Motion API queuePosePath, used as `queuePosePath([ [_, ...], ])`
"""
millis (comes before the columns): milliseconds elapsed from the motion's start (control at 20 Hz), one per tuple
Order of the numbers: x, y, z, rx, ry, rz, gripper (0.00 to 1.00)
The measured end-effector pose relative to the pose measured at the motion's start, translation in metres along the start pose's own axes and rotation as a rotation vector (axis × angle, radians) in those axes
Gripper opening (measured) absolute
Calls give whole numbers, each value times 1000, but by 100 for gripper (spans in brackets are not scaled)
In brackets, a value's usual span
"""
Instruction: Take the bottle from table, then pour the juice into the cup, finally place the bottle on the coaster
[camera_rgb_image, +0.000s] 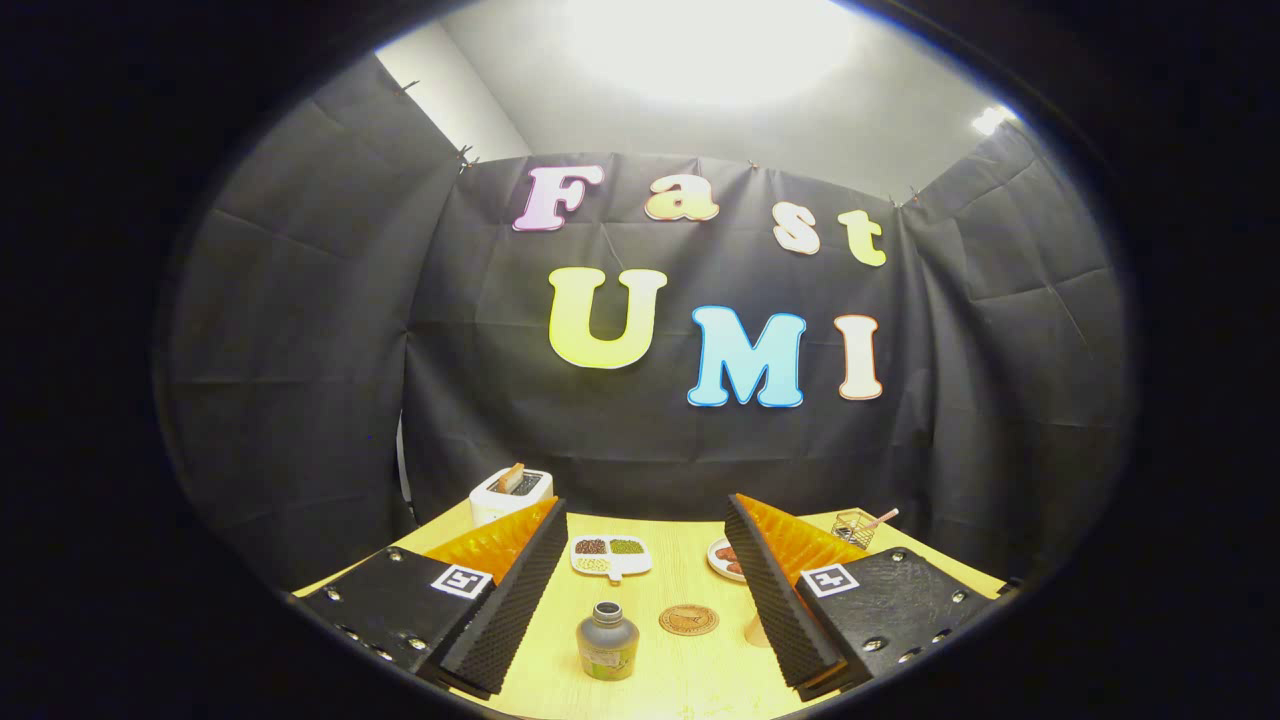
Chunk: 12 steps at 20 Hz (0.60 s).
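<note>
- The tool (640, 585) hangs above the near part of the table (660, 685), its two fingers spread wide apart and pinching nothing.
- The bottle (607, 642) stands upright on the table between the fingers, nearer the left one, touched by neither. It is small and dark grey, with a cap on its neck and a greenish label low on its body.
- The coaster (689, 619), a round brown disc, lies flat just beside the bottle on its right and a little farther back, apart from it.
- A pale object (757, 630) shows at the inner edge of the right finger, mostly hidden behind it; whether it is the cup cannot be told.
- Beyond the coaster, toward the table's far edge, lies a white divided dish (611, 556) with dark, green and pale contents in its separate compartments.
- To the right of that dish, a small plate (724, 558) with reddish-brown pieces sits half hidden by the right finger.
- At the far left corner stands a white toaster (510, 494) with a slice of bread (511, 476) sticking up from its slot.
- At the far right corner is a small wire basket (853, 524) with a pink stick-like thing (881, 518) leaning out of it.
</note>
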<state>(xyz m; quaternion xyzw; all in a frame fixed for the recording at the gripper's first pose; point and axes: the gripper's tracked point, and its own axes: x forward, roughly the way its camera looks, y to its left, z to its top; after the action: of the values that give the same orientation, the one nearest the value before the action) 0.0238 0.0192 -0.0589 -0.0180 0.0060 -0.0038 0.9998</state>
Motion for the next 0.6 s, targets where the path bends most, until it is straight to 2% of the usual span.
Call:
queuePosePath([
  [300, 20, 16, -49, -19, -7, -2, 97],
  [600, 37, 25, -89, 55, 1, 36, 97],
])
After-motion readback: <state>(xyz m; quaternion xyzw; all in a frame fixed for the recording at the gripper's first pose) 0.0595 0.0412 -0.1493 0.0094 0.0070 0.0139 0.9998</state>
